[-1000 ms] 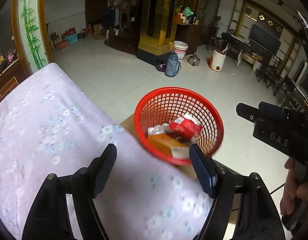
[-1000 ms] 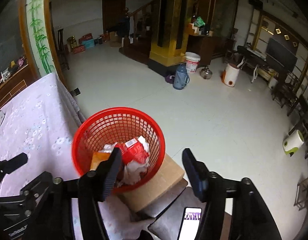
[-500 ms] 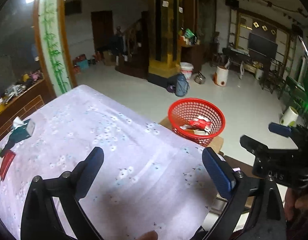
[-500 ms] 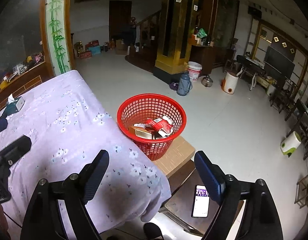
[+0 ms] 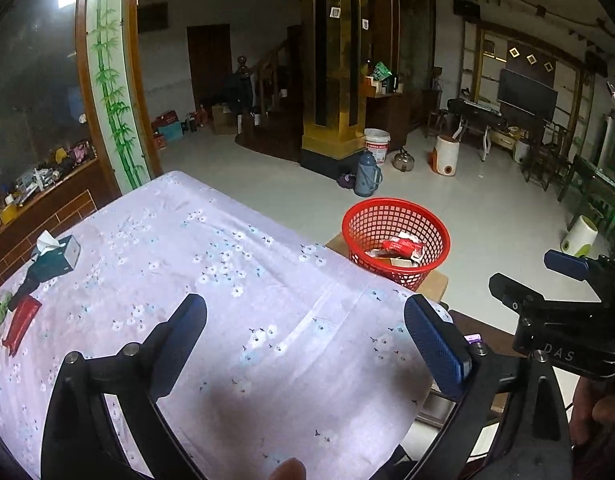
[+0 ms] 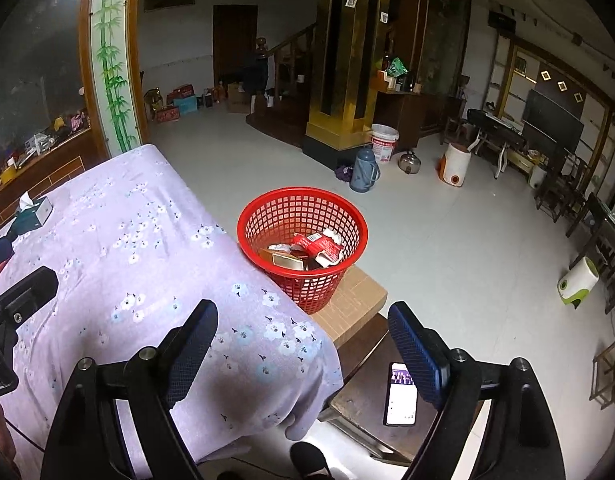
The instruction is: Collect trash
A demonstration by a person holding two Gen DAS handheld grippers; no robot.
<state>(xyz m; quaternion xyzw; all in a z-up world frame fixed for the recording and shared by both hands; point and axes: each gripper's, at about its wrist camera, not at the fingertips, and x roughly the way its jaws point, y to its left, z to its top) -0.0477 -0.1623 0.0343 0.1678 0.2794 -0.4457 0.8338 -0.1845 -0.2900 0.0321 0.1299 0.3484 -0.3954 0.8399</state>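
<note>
I had both grippers up over the table w/ the lilac flowered cloth [image 5: 235, 264]. L gripper [image 5: 305, 346] hung above the cloth's near part, jaws spread wide, nothing between the pads. R gripper [image 6: 303, 350] sat over the table's corner edge, jaws also spread wide and empty. From the L cam I saw the R gripper's black body at the right edge, a hand [image 5: 599, 412] on it.

Red mesh basket [image 6: 303, 240] stood on a tan box [image 6: 357, 304] just beside the table corner, touching or nearly touching the cloth edge; couldn't tell which. Inside it: a crumpled red wrapper [image 6: 317, 246], a brownish carton and some white paper scraps.

Far left on the cloth lay a tissue box [image 5: 55, 258] w/ a white tissue sticking up, and near it a red flat item [image 5: 21, 322] plus sth green at the frame edge, too small to ID.

A lit phone [image 6: 401, 398] lay on a dark low bench below the box.
</note>
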